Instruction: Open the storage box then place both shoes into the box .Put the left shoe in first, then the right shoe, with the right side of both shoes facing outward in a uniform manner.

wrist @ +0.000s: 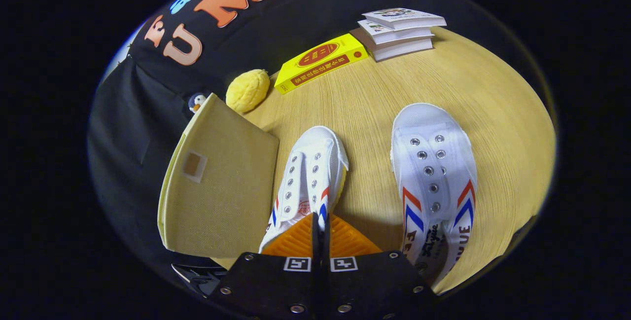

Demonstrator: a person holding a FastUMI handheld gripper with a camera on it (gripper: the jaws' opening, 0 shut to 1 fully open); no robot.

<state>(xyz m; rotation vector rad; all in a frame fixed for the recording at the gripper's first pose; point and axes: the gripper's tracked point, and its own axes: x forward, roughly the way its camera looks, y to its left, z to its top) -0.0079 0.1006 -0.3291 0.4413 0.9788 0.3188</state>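
Note:
Two white canvas shoes with red and blue side stripes lie on the round wooden table [374, 98], toes pointing away from me. My gripper [319, 224] is shut on the heel collar of the shoe nearer the box [308, 172], which tilts onto its side. The other shoe [434, 177] stands flat to the right of the fingers, apart from them. The beige fabric storage box [222, 187] sits just left of the held shoe. One flat face with a small label window is turned toward me, and its inside is hidden.
Beyond the box lies a yellow bun-shaped plush toy [248, 90], with a small penguin figure [196, 101] at the table's edge. A yellow book [320, 61] and a stack of white books [399, 31] sit at the far side of the table.

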